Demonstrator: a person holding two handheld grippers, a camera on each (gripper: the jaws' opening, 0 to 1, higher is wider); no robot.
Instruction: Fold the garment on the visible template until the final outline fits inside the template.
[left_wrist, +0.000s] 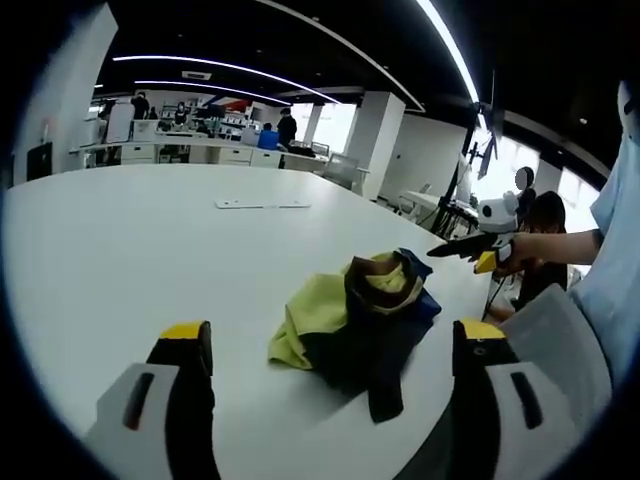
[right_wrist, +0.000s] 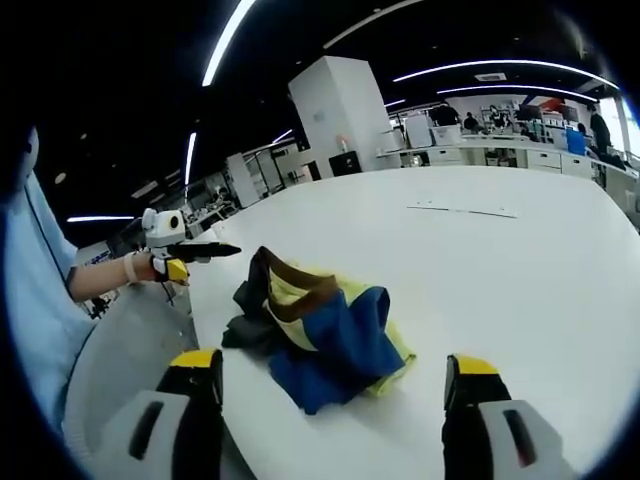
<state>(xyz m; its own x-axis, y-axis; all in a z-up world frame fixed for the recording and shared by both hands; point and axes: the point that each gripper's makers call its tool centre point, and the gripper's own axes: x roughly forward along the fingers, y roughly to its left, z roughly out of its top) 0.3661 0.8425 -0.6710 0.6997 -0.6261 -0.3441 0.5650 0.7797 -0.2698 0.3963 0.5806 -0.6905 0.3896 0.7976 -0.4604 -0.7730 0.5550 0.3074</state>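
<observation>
Lying crumpled on the white worktop, near its edge, the garment is seen as a bunched heap of yellow, dark blue and brown cloth. In the right gripper view the garment sits just ahead of the jaws, with blue cloth foremost and a brown band across the top.

The left tool is held wide, its yellow-tipped jaws apart on either side of the heap, and nothing is gripped. The right tool is likewise held wide and nothing is gripped.

In the left gripper view the other tool is seen at the right, held in a hand above the worktop's edge, apart from the garment. In the right gripper view the other tool is seen at the left in a hand.

A thin flat strip lies farther back on the worktop, well apart from the garment. Desks, columns and ceiling lights are seen beyond.
</observation>
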